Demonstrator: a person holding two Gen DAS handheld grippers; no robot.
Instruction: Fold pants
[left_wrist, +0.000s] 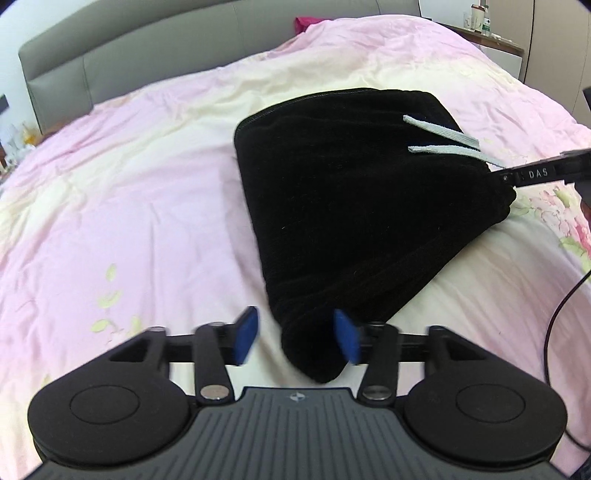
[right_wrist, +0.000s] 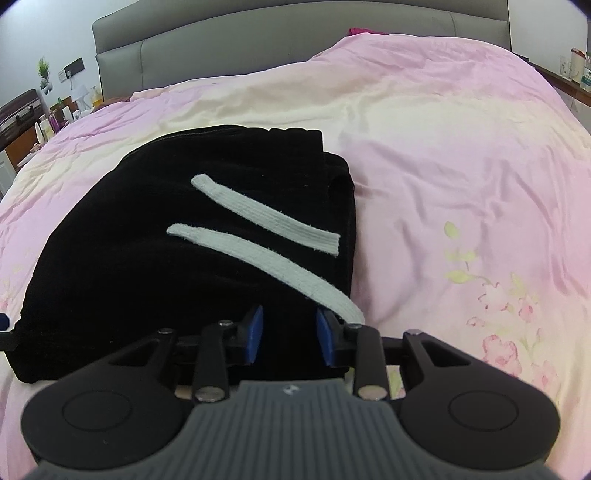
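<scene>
Pants (left_wrist: 354, 206): black, folded into a compact bundle, lying on the pink bedspread (left_wrist: 129, 192) roughly mid-bed; in the left wrist view right of centre, in the right wrist view left of centre.
Drawstrings (right_wrist: 266, 218): two flat white cords lying side by side across the top layer of the bundle; nearer cord running down to the right-hand pad of the right gripper.
Left gripper (left_wrist: 299, 338): jaws apart, blue pads either side of the nearest corner of the pants; right pad at the fabric edge, left pad clear of it with bedspread showing between; slightly blurred.
Right gripper (right_wrist: 290, 334): jaws apart, straddling the near edge of the bundle; black fabric filling the gap between the blue pads; firm pinch or loose contact: cannot tell. Also visible in the left wrist view as a dark finger at the far right corner of the pants.
Headboard (right_wrist: 258, 55): grey, padded, along the far edge of the bed.
Bedside clutter (right_wrist: 66, 107): bottles and small items on a stand at the left; details too small to tell.
Cable (left_wrist: 561, 314): thin, black, curving over the bedspread at the right edge.
</scene>
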